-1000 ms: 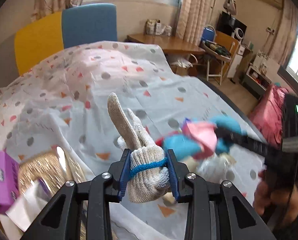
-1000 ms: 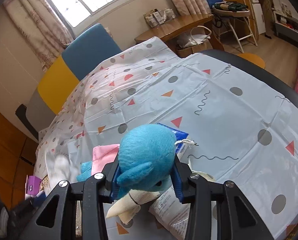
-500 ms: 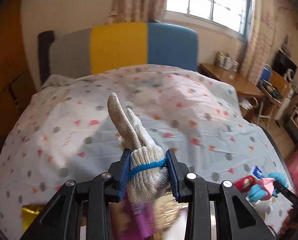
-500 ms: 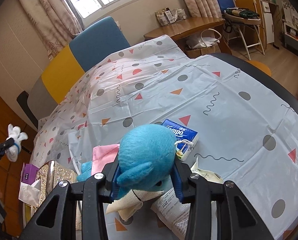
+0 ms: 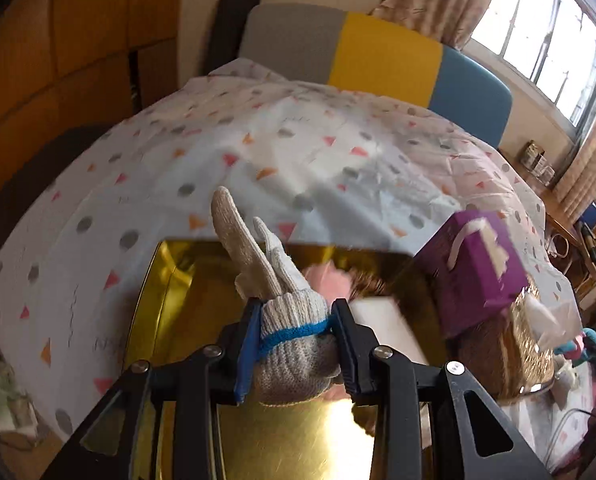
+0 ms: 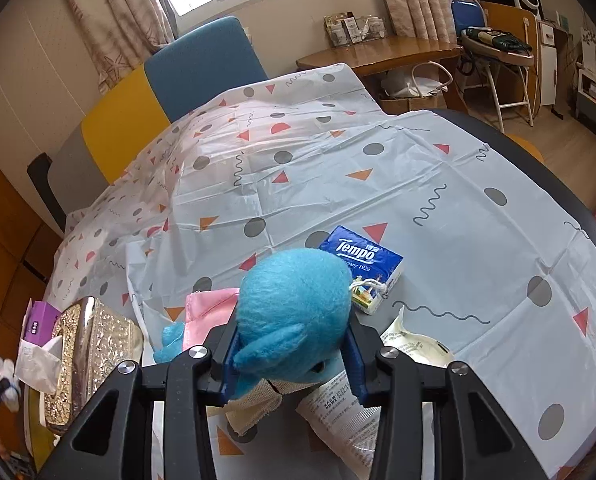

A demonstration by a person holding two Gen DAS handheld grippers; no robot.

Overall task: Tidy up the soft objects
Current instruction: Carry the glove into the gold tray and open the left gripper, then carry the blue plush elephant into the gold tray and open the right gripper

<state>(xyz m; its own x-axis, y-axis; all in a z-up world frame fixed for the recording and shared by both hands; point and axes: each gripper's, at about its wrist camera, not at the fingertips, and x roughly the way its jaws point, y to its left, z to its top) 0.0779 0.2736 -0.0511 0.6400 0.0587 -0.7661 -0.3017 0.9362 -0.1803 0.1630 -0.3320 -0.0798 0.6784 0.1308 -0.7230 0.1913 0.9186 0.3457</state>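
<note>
My left gripper [image 5: 296, 320] is shut on a white knitted glove [image 5: 266, 264] with a blue cuff band, whose fingers point away from me. It hangs over an open gold box [image 5: 166, 312] at the left end of the table; something pink [image 5: 326, 276] and something white [image 5: 382, 320] lie inside. My right gripper [image 6: 292, 332] is shut on the head of a blue plush toy [image 6: 294, 304], low over the table. A pink cloth [image 6: 206, 312] shows beside the toy. The left gripper with the glove [image 6: 8, 372] is small at the far left of the right wrist view.
A purple tissue box [image 5: 478, 272] leans on a glittery gold tissue holder [image 5: 526, 344] right of the gold box. A blue Tempo tissue pack [image 6: 362, 256], a small carton [image 6: 372, 300] and white packets [image 6: 414, 344] lie near the toy. The patterned tablecloth [image 6: 378, 160] covers the table; a wooden wall is at left.
My left gripper has swung far to the left with the glove and rolled, from beside the plush toy to above the gold box. The right gripper has rolled slightly, still holding the toy.
</note>
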